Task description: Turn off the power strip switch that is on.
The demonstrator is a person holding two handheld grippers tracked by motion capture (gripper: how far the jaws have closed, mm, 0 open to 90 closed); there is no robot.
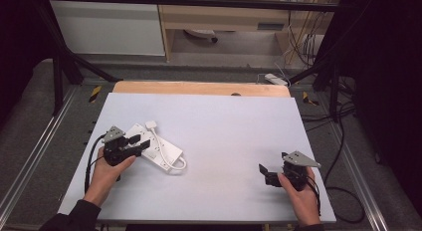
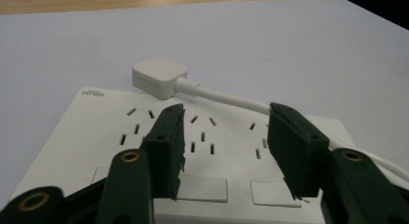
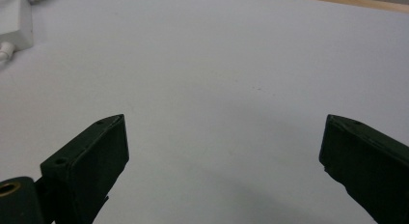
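Two grippers at the table, one white power strip in play.

Left gripper point(image 1: 133, 145) hovers over the power strip point(image 1: 161, 149) at the table's point(image 1: 234, 131) left-centre, jaws apart and straddling the socket face just above it; I can't tell whether the pads touch the plastic. Its plug point(image 2: 159, 77) lies on the table just beyond the strip's far edge, cable point(image 2: 226, 101) running back past one jaw. My call: I'm lining up a hold on the strip body. To do it well I'd settle the pads squarely on the casing, clear of the cable and rocker switches point(image 2: 201, 189). Right gripper point(image 1: 266, 174) sits well apart, low over bare table, jaws wide, holding nothing.
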